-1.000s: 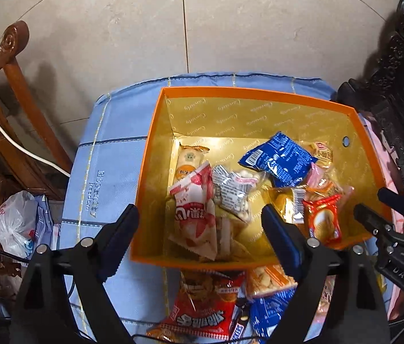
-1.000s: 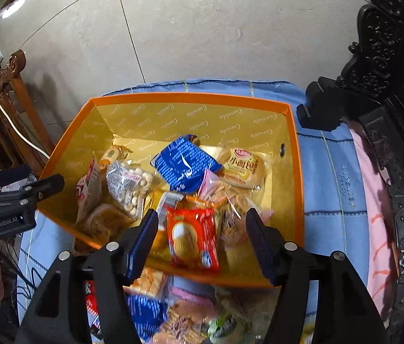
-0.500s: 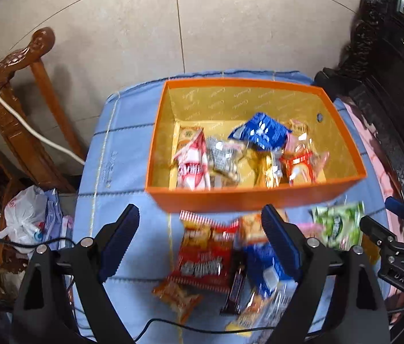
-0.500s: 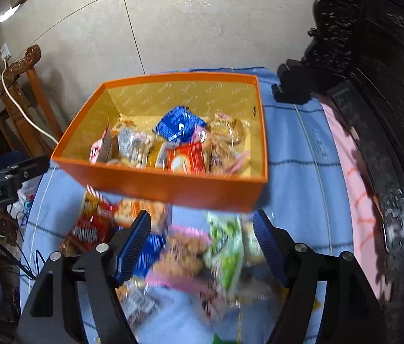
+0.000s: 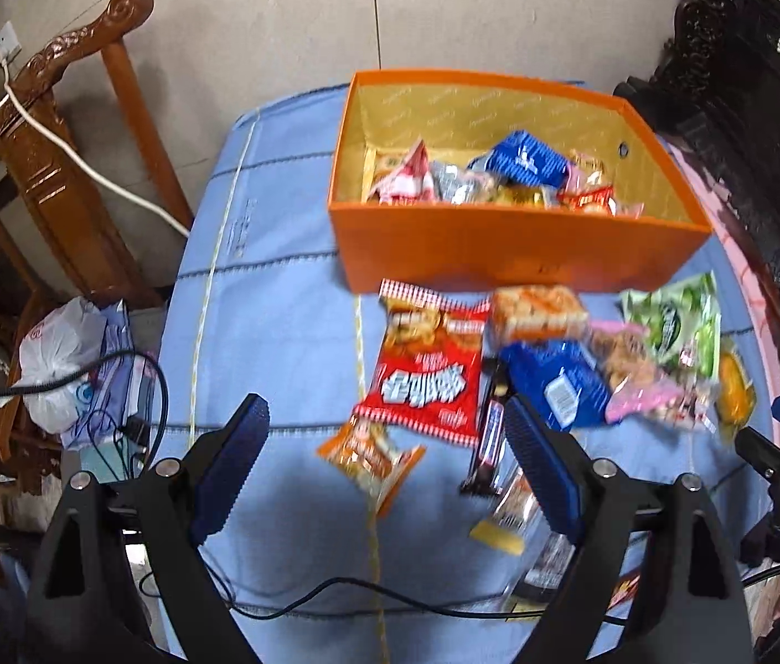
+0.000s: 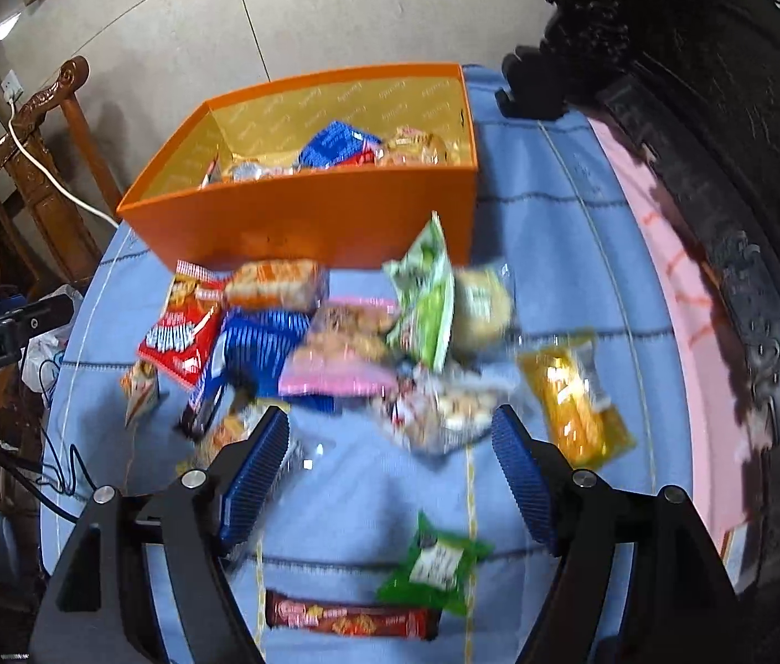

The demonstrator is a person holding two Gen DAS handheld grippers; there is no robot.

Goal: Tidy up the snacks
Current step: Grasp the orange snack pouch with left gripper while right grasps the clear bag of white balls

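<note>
Both hand-held grippers gape empty above snacks (image 6: 345, 343) beside orange box (image 5: 511, 254).

Left gripper (image 5: 384, 470) fingers apart above orange snack packet (image 5: 370, 456).

Snacks (image 5: 427, 371) before box (image 5: 500, 254); more snacks inside

Beige tiled floor (image 5: 279, 27) lying beyond a blue quilted cloth (image 5: 279, 288), carved wooden chair (image 5: 52, 127) standing left, white cable (image 5: 85, 166) draping over it, dark carved furniture (image 6: 722, 110) looming right.
</note>
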